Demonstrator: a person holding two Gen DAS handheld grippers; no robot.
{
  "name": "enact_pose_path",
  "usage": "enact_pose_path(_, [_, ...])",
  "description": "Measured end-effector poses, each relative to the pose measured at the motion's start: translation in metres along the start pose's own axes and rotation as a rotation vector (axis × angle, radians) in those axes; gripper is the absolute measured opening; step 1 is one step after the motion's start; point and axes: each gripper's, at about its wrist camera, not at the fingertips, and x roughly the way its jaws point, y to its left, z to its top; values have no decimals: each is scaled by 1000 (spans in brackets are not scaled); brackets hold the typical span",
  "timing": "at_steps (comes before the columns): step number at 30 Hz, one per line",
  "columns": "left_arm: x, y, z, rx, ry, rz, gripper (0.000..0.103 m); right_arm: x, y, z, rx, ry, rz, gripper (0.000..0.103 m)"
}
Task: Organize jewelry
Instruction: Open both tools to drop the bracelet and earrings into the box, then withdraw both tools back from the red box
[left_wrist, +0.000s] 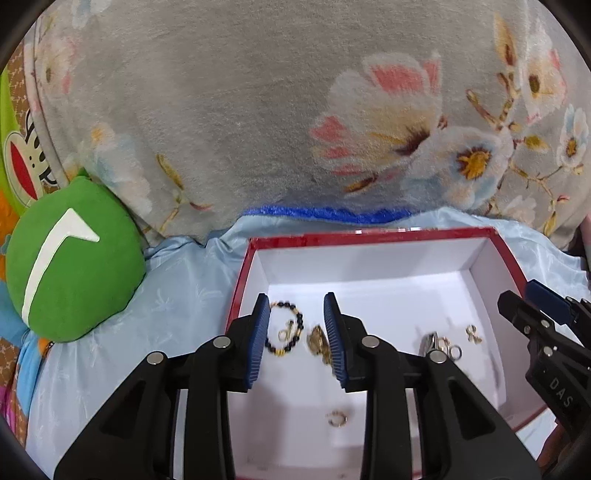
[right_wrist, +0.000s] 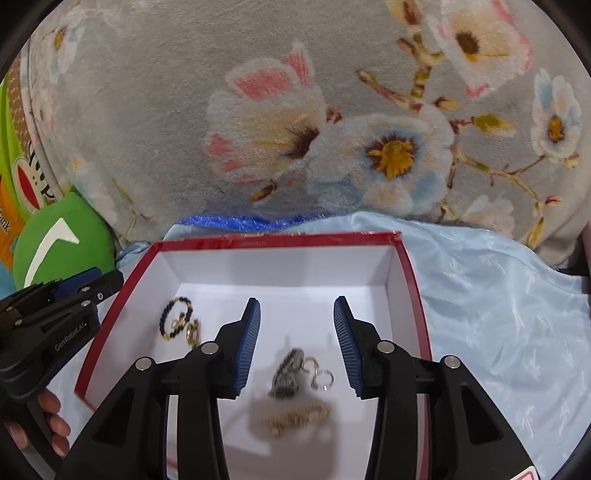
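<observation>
Left claw (left_wrist: 297, 332) being held open over the beaded bracelet (left_wrist: 286, 330), right claw (right_wrist: 297, 345) being held open, empty, above jewelry in the red box (right_wrist: 280, 240)

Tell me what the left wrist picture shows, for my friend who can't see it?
The left gripper hangs open over a red-rimmed white box, its blue jaws either side of a black-and-gold bead bracelet and a gold trinket lying on the box floor. More small gold and silver pieces lie nearby, and a green plush toy sits to the left on pale blue cloth.

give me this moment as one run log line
left gripper: open over bead bracelet | right gripper: open over silver clip | both above red box | nothing held
</observation>
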Motion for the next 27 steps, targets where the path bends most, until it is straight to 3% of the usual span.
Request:
enact_pose_path(2, [-6, 1, -9, 0, 20, 1, 41, -12, 1, -14, -3, 7, -21, 52])
enact_pose_path(11, [-33, 5, -58, -34, 104, 0, 41, -46, 6, -57, 16, 35, -51, 68])
enact_pose_path(15, [-33, 8, -67, -62, 127, 3, 43, -44, 9, -61, 25, 48, -59, 70])
enact_pose_path(19, [-33, 11, -71, -75, 132, 19, 52, -41, 7, -69, 47, 64, -61, 71])
enact_pose_path(27, [-37, 16, -80, -102, 140, 13, 52, -46, 4, -85, 76, 86, -52, 71])
